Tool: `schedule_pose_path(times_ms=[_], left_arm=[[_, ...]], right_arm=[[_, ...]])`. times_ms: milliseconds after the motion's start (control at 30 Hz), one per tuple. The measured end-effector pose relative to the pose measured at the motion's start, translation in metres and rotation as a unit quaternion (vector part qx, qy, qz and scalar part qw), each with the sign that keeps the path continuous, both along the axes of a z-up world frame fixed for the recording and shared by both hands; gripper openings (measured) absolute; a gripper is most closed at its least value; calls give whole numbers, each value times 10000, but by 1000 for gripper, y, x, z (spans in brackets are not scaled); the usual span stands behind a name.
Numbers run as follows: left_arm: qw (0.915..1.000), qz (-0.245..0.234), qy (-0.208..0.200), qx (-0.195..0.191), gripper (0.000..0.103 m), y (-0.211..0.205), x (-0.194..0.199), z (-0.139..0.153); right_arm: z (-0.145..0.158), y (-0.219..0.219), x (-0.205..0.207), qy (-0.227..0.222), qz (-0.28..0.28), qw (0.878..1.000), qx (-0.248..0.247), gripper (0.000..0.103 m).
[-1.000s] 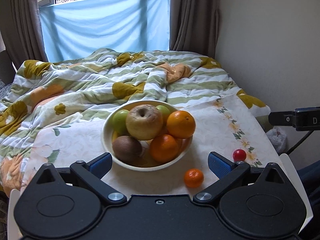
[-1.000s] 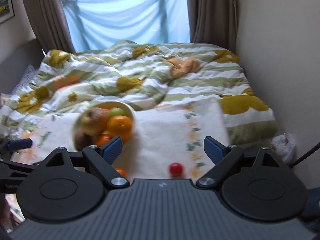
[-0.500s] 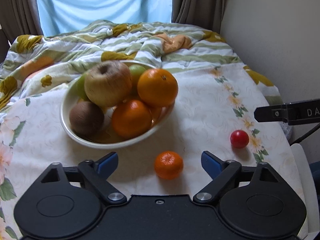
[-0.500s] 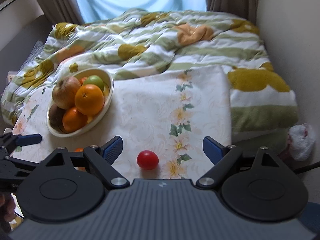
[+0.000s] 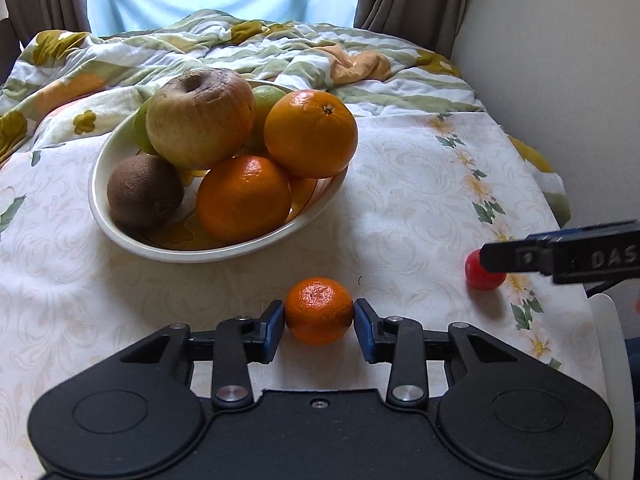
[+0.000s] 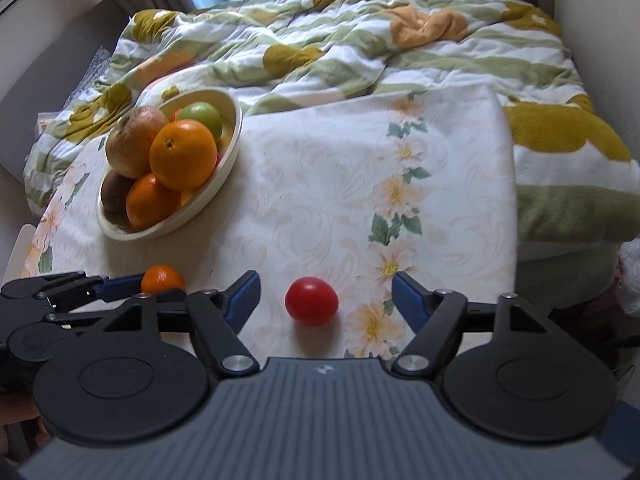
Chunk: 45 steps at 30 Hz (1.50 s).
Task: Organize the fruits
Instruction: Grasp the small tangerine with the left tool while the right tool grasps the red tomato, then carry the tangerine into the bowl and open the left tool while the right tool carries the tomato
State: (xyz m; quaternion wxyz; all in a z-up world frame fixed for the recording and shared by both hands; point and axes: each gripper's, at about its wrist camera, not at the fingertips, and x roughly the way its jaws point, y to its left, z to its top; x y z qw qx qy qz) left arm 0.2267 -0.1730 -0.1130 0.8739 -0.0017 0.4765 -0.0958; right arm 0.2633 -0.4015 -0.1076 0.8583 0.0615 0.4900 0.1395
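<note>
A small mandarin point(image 5: 319, 310) lies on the flowered cloth in front of the bowl, and my left gripper point(image 5: 319, 320) is shut on it, a blue pad pressing each side. The cream bowl point(image 5: 120, 236) behind it holds a brownish apple point(image 5: 200, 116), two oranges, a kiwi point(image 5: 145, 191) and green fruit. In the right wrist view a red tomato point(image 6: 311, 301) lies on the cloth between the fingers of my right gripper point(image 6: 326, 300). Its jaws are closing and stand clear of the tomato on both sides. The mandarin point(image 6: 162, 279) and the bowl point(image 6: 234, 136) show at left there.
The flowered cloth point(image 5: 400, 200) covers a small table whose right edge drops off near the tomato point(image 5: 484, 278). A rumpled striped quilt point(image 6: 360, 40) lies on the bed behind. A wall runs along the right, curtains and a window at the back.
Both grippers came down toward the table. The left jaws closed onto the mandarin. The right jaws narrowed around the tomato, which now sits between them.
</note>
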Motion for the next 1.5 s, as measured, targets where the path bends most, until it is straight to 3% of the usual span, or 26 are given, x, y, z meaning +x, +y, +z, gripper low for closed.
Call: schedule_pose_path(times_ms=[367, 533, 900, 1500], left_arm=[[9999, 97, -17, 38, 41, 1, -5, 2], [9998, 174, -50, 9, 41, 5, -8, 4], [9984, 394, -409, -35, 41, 16, -23, 35], [9900, 818, -1146, 102, 41, 69, -44, 110]], right_arm=[[-18, 11, 5, 255, 180, 9995, -13, 63], [-20, 15, 6, 288, 203, 9994, -31, 49], [0, 23, -5, 19, 292, 9996, -23, 48], [85, 73, -22, -902, 745, 9931, 31, 48]])
